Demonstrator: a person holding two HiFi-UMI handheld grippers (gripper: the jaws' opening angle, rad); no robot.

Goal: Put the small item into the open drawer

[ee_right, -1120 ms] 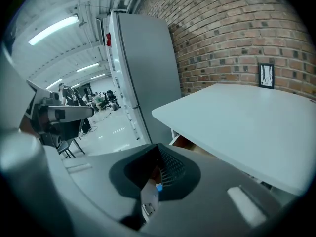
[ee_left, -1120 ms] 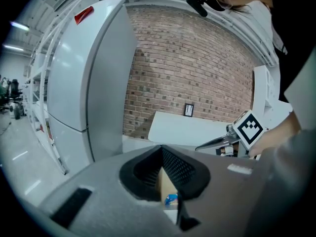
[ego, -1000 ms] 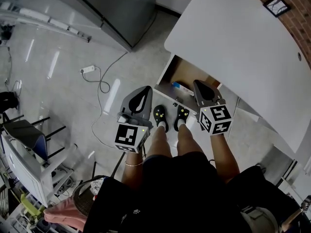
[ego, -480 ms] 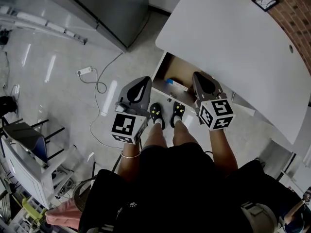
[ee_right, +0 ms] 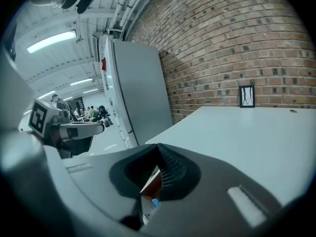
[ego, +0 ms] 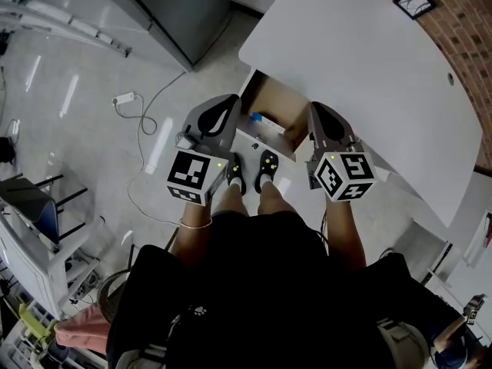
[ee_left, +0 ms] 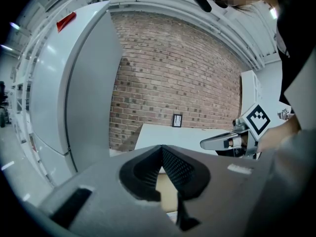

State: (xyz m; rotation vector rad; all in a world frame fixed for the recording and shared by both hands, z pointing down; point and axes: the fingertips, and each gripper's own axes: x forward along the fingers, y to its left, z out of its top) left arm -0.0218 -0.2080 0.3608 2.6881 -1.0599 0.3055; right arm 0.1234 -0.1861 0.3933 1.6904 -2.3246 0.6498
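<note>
I am holding my left gripper (ego: pixel 224 106) and my right gripper (ego: pixel 319 115) squeezed shut with nothing in them, and the small blue item (ego: pixel 257 118) is lying in the open drawer (ego: pixel 283 108), so I am thinking the job is done.

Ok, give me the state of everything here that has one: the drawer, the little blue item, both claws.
Drawer: open, pulled out from under the desk.
Blue item: lying inside the drawer, held by neither claw.
Left claw: shut, empty.
Right claw: shut, empty.
</note>
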